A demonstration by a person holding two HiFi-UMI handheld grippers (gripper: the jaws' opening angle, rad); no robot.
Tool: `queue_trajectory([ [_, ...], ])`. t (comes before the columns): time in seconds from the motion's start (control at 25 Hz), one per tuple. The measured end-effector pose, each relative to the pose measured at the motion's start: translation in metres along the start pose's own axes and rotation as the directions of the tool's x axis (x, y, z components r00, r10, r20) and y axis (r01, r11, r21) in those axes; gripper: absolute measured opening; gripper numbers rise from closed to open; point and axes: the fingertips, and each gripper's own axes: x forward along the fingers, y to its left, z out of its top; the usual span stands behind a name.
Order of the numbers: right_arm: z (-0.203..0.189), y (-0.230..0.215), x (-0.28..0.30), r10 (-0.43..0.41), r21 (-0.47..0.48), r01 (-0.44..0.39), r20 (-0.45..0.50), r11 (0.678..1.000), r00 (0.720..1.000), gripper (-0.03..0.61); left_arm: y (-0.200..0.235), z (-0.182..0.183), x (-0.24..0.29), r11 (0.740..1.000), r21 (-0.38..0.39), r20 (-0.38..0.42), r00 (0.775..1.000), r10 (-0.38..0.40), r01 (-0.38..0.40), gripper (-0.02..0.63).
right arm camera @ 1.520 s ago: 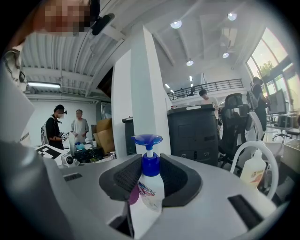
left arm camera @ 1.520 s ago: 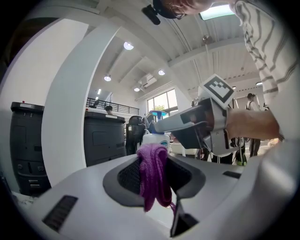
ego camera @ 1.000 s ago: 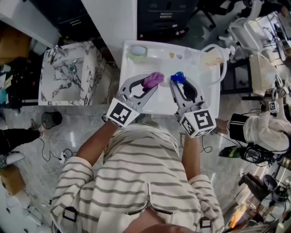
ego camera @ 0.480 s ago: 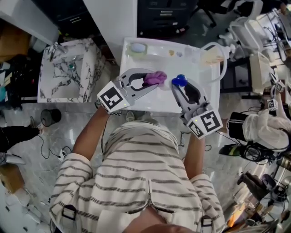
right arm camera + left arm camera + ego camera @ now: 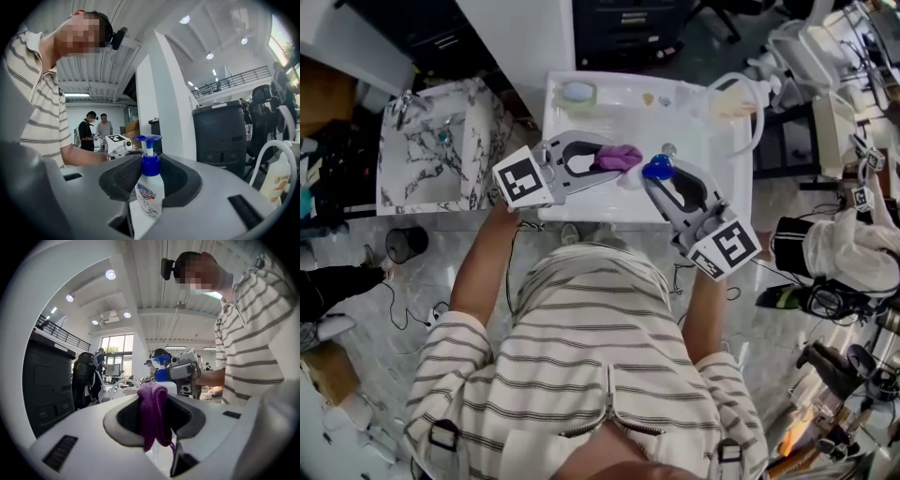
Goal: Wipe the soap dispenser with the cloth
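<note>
The left tool (image 5: 623, 159) pinches the purple cloth (image 5: 152, 416). The right tool (image 5: 652, 174) clamps the soap dispenser (image 5: 150, 187) over the worktop (image 5: 724, 173), toward its near edge. A hard wipe could twist the bottle loose or depress its pump.

Surface (image 5: 703, 141): white tabletop
Far left corner: pale green dish (image 5: 578, 92)
Far right corner: pale bottle (image 5: 733, 101), white tube (image 5: 761, 127)
</note>
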Motion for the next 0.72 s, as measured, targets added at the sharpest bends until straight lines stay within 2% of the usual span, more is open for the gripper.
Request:
queue_trajectory([
  [0.2, -0.002, 0.007, -0.001, 0.032, -0.002, -0.032, -0.007, 0.999, 0.999, 0.13, -0.002, -0.005, 0.01, 0.999, 0.015, -0.031, 0.998, -0.049, 0.049, 0.123],
  [0.36, -0.002, 0.009, 0.0, 0.056, 0.007, -0.056, 0.004, 0.998, 0.998, 0.13, 0.0, -0.011, 0.014, 0.996, -0.022, -0.029, 0.996, -0.09, 0.089, 0.123],
  [0.52, 0.001, 0.008, 0.0, 0.076, 0.033, -0.077, 0.025, 0.997, 0.997, 0.13, 0.004, -0.015, 0.014, 0.988, -0.067, 0.006, 0.991, -0.137, 0.137, 0.123],
  [0.72, 0.004, 0.016, 0.001, 0.126, 0.054, -0.129, 0.051, 0.99, 0.991, 0.13, -0.002, -0.029, 0.018, 0.978, -0.07, -0.057, 0.978, -0.202, 0.198, 0.123],
])
